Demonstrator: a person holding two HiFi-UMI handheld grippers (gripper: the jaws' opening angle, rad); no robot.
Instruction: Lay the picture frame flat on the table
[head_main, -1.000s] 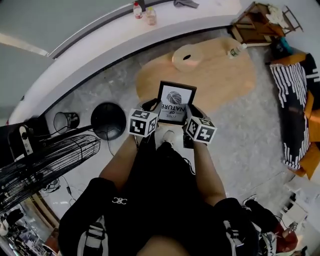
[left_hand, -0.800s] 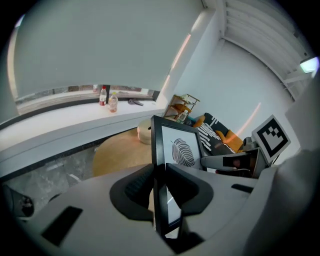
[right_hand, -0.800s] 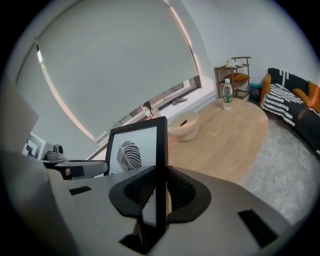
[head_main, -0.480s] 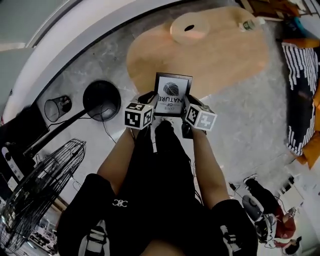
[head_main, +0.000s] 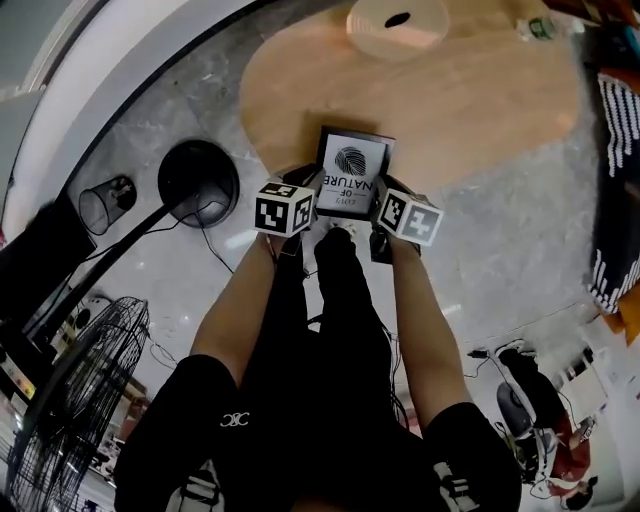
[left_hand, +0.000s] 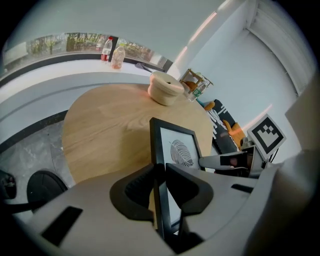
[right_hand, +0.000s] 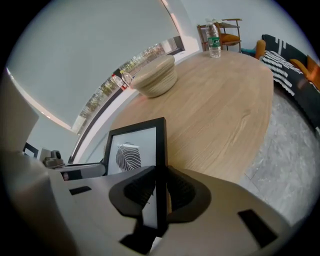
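The left gripper (left_hand: 160, 172) is closed on the left side of the frame (head_main: 353, 172). The right gripper (right_hand: 161, 172) is closed on the right side. Each one pinches the thin black edge between its two dark pads.

The frame is black. It has a white picture with a dark leaf and some words on it. The picture side faces the person. The two grippers hold the frame up between them, at the near edge of the desk (head_main: 480, 110). It is not lying flat. I cannot tell if it touches the desk.

The desk is light wood with a round shape. A round wooden bowl (head_main: 397, 22) sits at the far side of it, well apart from the frame. A bottle (right_hand: 213, 32) stands at the far edge too.

On the grey floor to the left there is a black round base (head_main: 198, 182), with a wire bin (head_main: 108, 203) near it. A big fan (head_main: 70, 400) is lower on the left
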